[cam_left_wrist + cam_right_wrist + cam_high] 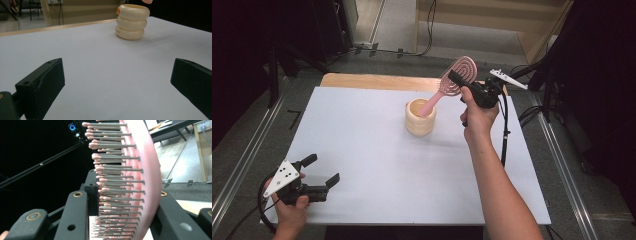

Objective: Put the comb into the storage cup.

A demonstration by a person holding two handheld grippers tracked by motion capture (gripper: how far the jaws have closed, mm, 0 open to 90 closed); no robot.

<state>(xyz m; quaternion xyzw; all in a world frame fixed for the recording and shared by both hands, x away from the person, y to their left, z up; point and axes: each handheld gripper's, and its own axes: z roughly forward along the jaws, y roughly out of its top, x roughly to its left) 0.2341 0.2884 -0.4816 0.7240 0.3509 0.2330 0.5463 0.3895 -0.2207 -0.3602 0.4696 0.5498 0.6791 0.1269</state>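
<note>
A pink hairbrush (467, 67) leans with its handle tip inside a cream ribbed cup (420, 120) near the middle of the white table (377, 165). My right gripper (458, 80) is shut on the brush's oval head, raised above and right of the cup. In the right gripper view the bristled head (142, 170) is clamped between the black jaws of the right gripper (125, 197). My left gripper (323, 170) stays low at the table's front left corner, open and holding nothing. The left gripper view shows its open left gripper (117, 77) facing the cup (131, 22) across bare table.
A wooden strip (372, 80) runs along the table's far edge. Metal rails (562, 160) flank the table on the floor. Dark stands and cables (532, 115) crowd the right side and the back.
</note>
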